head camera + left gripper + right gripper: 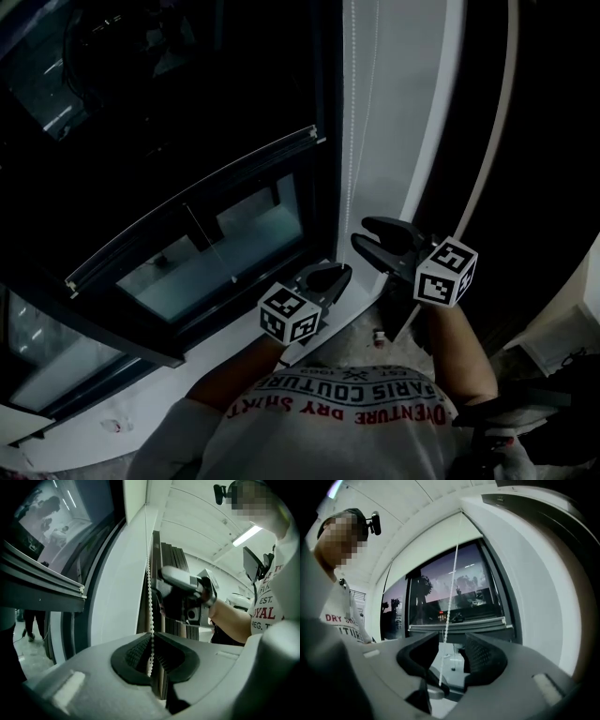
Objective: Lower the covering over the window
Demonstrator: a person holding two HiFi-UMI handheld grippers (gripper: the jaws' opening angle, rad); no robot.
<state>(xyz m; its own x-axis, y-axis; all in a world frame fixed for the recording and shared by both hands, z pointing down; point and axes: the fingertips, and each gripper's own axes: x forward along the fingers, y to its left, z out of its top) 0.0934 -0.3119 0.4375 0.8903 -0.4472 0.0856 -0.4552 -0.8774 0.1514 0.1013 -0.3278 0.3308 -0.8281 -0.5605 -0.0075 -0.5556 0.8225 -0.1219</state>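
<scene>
- The window point(141, 112) is seen dark, filling the left of the head view.
- The covering's bottom rail point(187, 208) is seen partway across the pane, with a lighter strip of glass shown beyond it, toward the sill.
- A white wall strip point(403, 112) is set just beside the window's right edge.
- The right claw point(370, 234) is held wide apart. The bead chain point(449, 606) passes between its jaws, untouched by either pad.
- The left claw point(328, 278) is closed narrowly on the same chain, below the right claw, and the beads are pinched between its ribbed pads point(136, 651).
- The chain is hung along the wall strip.
</scene>
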